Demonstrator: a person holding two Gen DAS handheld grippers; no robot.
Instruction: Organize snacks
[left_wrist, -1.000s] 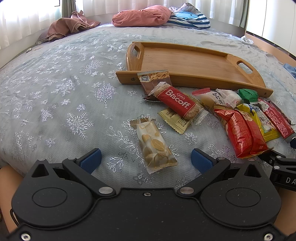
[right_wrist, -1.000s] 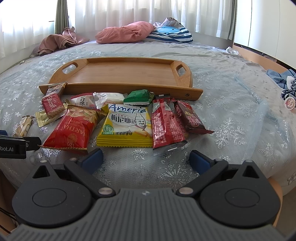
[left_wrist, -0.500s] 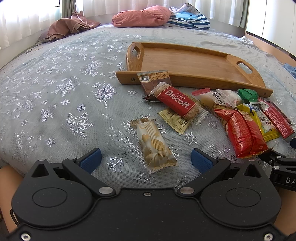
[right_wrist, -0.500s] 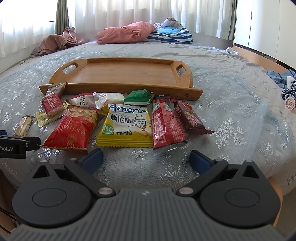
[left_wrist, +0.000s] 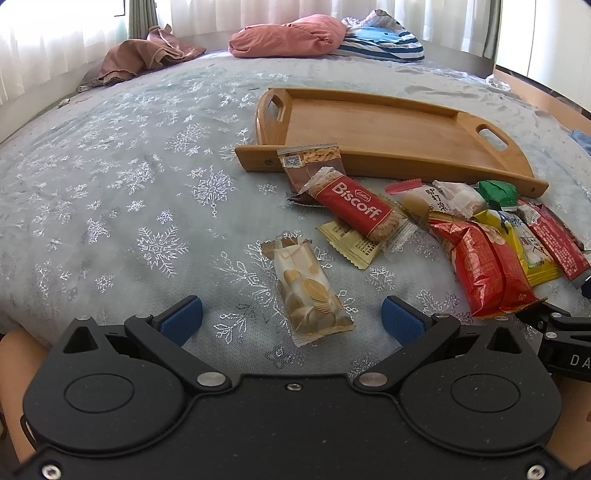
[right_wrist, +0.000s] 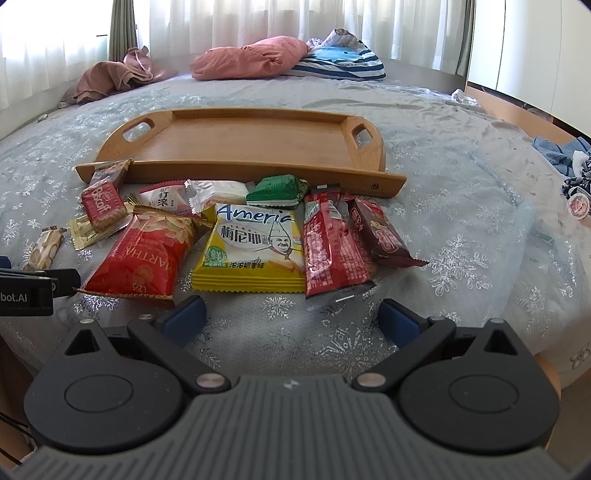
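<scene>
- Evidently nothing sorted yet: tray (right_wrist: 236, 142) bare mid-bed, snacks heaped along its near rim.
- Left gripper (left_wrist: 291, 319) fingers apart, straddling cracker pack (left_wrist: 308, 290), likely first pick.
- Right gripper (right_wrist: 291, 317) fingers apart, empty, near bed's front edge.

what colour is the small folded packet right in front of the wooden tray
Green, with a white strip along its lower edge: the small folded packet by the wooden tray. Right wrist view shows it best.

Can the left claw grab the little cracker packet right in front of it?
Probably yes. The left claw is open, and the cracker packet lies alone on the bedspread between its fingers, just ahead of them. Nothing covers it, and the Biscoff packet lies apart, farther back.
</scene>
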